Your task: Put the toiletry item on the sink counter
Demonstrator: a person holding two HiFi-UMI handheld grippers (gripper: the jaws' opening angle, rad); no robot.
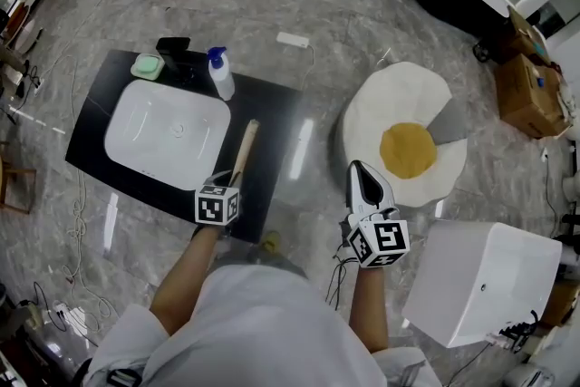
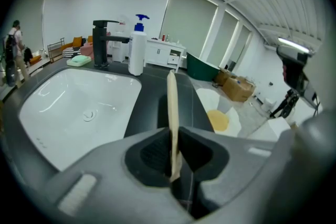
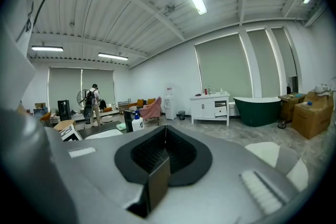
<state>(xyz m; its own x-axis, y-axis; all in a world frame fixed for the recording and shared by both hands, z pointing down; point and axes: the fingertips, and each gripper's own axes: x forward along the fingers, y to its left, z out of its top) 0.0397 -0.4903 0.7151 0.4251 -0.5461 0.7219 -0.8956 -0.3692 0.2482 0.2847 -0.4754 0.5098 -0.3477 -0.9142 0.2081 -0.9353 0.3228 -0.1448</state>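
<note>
A long, flat wooden toiletry item is clamped at its near end by my left gripper. It points away from me over the bare black counter, just right of the white basin. Whether its far tip touches the counter I cannot tell. My right gripper is shut with nothing in it, held over the floor to the right of the counter.
A black faucet, a white pump bottle and a green soap dish stand behind the basin. An egg-shaped rug lies to the right, a white box near my right side.
</note>
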